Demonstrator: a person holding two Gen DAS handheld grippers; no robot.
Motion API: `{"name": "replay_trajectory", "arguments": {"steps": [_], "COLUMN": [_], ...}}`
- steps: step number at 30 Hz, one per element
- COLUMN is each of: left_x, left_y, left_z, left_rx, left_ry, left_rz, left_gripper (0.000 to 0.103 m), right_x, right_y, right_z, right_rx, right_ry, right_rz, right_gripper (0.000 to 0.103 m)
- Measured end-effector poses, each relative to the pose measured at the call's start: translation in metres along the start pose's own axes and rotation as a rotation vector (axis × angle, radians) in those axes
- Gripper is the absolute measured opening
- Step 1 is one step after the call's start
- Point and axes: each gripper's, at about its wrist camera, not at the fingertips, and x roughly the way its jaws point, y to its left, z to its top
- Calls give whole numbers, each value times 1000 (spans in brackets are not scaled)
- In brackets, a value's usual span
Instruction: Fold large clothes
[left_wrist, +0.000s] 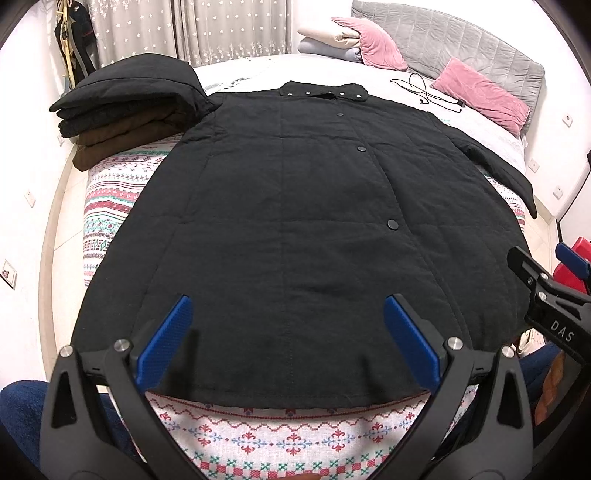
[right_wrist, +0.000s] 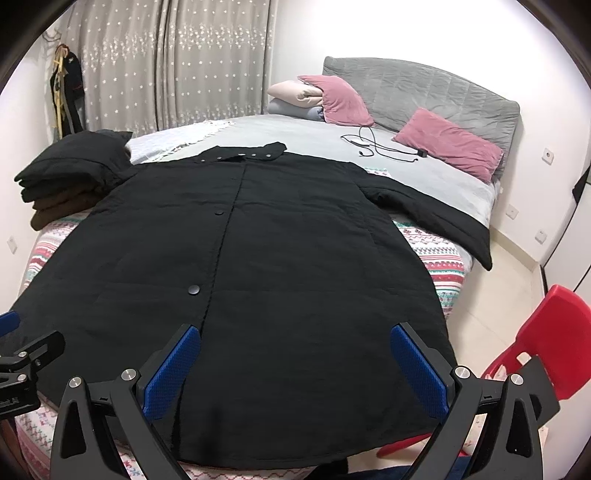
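- Left wrist view:
- Your left gripper (left_wrist: 288, 339) hangs over the near hem of the coat (left_wrist: 295, 221), jaws spread wide, holding nothing.
- Black, quilted and padded, the coat lies flat, front up, on the bed (left_wrist: 110, 206), collar (left_wrist: 323, 90) far, hem near. Round snaps (left_wrist: 391, 223) run down the placket.
- Judging by the padding, it will be bulky and soft rather than stiff, with some weight; a fold may spring back, so press it down.
- The shell looks smooth, possibly slippery: pinch a hem corner or a seam, not the flat panel.
- Far left, a stack (left_wrist: 125, 110) of folded dark garments touches the coat's shoulder.

- Right wrist view:
- Your right gripper (right_wrist: 295, 365) sits over the hem right of the placket, also wide open and empty.
- One sleeve (right_wrist: 436, 214) trails right, its cuff past the bed's edge; take it near the cuff to bring it in.
- Under the coat lies a patterned woven blanket (right_wrist: 443, 266); further back are a grey sheet, pink velvet cushions (right_wrist: 450, 144) and a thin cable (right_wrist: 380, 147).
- A glossy red plastic chair (right_wrist: 554, 332) stands near right.
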Motion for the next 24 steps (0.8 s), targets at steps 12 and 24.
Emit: {"name": "replay_trajectory", "arguments": {"steps": [12,24], "left_x": [5,10], "left_y": [3,63], "left_z": [4,6], "left_rx": [-27,-125], "left_ry": [0,26], "left_rz": [3,106], "left_gripper": [103,103], "right_x": [0,17], "right_y": [-9,-44], "right_z": [1,-2], "right_rx": [39,108], "right_ry": [-16,66], "right_rz": [-27,-48], "right_gripper": [103,103]}}
